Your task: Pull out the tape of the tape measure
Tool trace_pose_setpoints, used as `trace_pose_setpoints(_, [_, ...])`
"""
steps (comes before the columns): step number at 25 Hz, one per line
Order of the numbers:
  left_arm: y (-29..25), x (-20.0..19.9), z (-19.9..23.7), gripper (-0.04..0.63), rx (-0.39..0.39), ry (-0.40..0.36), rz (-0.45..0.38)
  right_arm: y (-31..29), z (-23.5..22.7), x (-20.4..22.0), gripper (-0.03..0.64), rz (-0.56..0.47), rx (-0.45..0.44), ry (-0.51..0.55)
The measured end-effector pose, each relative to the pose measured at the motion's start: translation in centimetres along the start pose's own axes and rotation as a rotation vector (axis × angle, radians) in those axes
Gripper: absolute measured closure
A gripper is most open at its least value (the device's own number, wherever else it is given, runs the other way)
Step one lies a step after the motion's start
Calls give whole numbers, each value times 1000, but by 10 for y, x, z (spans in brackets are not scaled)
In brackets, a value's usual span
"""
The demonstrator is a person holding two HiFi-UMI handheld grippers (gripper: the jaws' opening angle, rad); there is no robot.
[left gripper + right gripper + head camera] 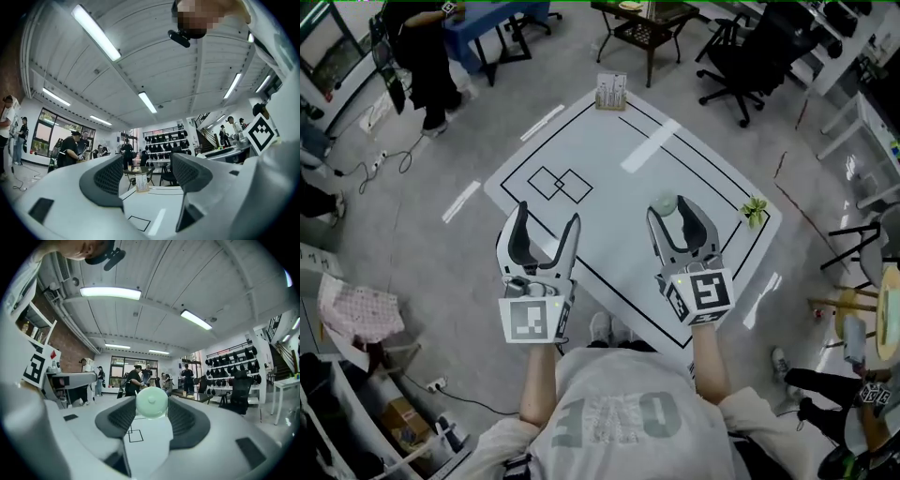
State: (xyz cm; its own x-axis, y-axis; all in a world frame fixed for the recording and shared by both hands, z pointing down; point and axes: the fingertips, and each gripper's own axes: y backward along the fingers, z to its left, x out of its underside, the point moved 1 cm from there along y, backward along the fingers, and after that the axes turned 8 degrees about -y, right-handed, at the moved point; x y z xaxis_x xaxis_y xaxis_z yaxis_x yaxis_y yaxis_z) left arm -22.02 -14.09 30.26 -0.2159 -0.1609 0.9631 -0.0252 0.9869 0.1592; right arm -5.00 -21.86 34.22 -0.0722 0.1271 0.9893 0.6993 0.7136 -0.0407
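Note:
A round pale green tape measure (667, 206) sits between the jaws of my right gripper (675, 212), which is shut on it and held up above the white table (675, 159). In the right gripper view the green case (151, 402) fills the gap between the two dark pads (123, 417), and no pulled-out tape shows. My left gripper (547, 217) is raised beside it at the left, open, with nothing between its fingers. In the left gripper view the jaws of this gripper (146, 165) stand apart with only the room and table behind them.
The table carries black outline markings, a small card stand (611, 92) at its far edge and a small green plant (755, 210) at its right corner. Office chairs (750, 66) and a dark side table (642, 33) stand beyond. A person (422, 56) stands far left.

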Motion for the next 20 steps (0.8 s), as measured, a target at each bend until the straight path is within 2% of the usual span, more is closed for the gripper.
trace_pose_setpoints(7, [-7,-11,-19,284,55,27,-60,38,-11,3,388,-46,49,-71])
trace_pose_setpoints(12, [-11,-14,-26,284,84,-22,-62,40,-14,3,388,-51,57,-76])
trace_pose_setpoints(17, [-13,-11,-40,284,137,-107,-27,38,-10,-2,388,-48,28,-51])
trace_pose_setpoints(18, [-13,-10,-46,284,169,-142,-20,38,-8,-4,388,-46,10,-43])
trace_pose_setpoints(20, [-13,-11,-62,284,292,-254,-21,37,-2,-9,388,-38,-43,-18])
